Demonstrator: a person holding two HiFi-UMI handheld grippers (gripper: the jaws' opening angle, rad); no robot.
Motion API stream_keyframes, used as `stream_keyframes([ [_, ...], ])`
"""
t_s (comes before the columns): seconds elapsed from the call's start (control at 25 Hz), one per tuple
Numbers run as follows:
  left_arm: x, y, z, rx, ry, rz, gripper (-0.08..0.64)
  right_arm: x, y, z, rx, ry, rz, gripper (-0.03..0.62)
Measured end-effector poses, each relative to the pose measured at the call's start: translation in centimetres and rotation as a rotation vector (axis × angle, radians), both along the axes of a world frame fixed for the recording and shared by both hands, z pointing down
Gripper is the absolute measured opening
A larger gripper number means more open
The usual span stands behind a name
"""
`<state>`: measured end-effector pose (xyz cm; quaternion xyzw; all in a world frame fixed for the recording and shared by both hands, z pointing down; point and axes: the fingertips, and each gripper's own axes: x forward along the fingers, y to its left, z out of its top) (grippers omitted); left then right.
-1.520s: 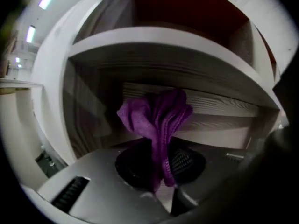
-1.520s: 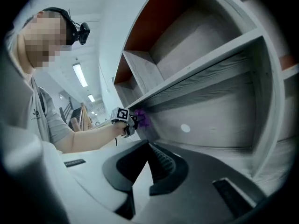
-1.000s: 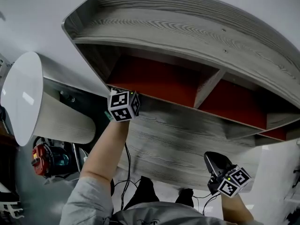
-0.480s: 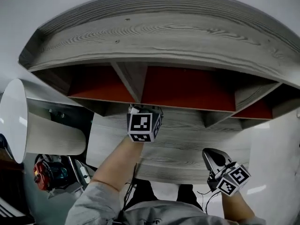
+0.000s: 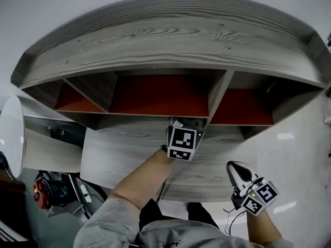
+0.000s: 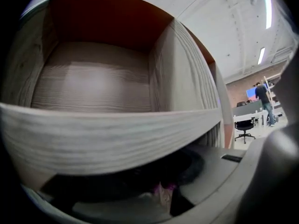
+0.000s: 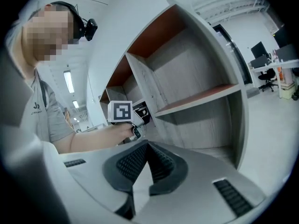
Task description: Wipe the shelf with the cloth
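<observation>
In the head view, the left gripper (image 5: 183,136) reaches up to the front edge of the grey shelf (image 5: 170,40), level with the divider between the middle and right red-backed compartments. That placement suits a wipe along the board. The right gripper (image 5: 239,173) hangs low and well apart from the shelf, apparently kept out of the way.

In the left gripper view, the shelf's front edge (image 6: 107,134) crosses just above the shadowed jaws. They look pressed together on a small pink-purple scrap, probably the cloth (image 6: 163,190), held tight so it can drag along the wood.

In the right gripper view, the right gripper (image 7: 148,160) has its ribbed jaws closed on nothing. It faces the shelf (image 7: 196,69) and the left gripper (image 7: 126,116) at the shelf's edge.
</observation>
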<state>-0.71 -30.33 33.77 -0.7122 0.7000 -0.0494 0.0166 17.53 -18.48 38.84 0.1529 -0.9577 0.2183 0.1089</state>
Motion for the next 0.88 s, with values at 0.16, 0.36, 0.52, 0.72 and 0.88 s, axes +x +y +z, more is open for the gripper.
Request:
stream_keyframes([
  [0.16,-2.3,1.2,1.0,-0.046,0.066,-0.015,0.078,-1.0,0.2,0.4,-0.003,0.021,-0.02,0.021],
  [0.36,-18.8,12.0,4.5,-0.142,0.148,-0.296,0.078,-9.2,4.7,0.1,0.005,0.03,-0.114,0.021],
  [0.52,-33.9,23.7,3.9,-0.159,0.092,-0.514,0.078,-18.7,10.3,-0.7,0.011,0.013,-0.192,0.021],
  [0.72,-44.0,31.2,2.1,-0.14,0.133,-0.603,0.078,-28.6,17.8,-2.5,0.002,-0.014,-0.258,0.021],
  [0.88,-45.6,31.5,1.9,-0.124,0.158,-0.543,0.078,-32.4,20.4,-3.4,0.015,-0.003,-0.249,0.021],
])
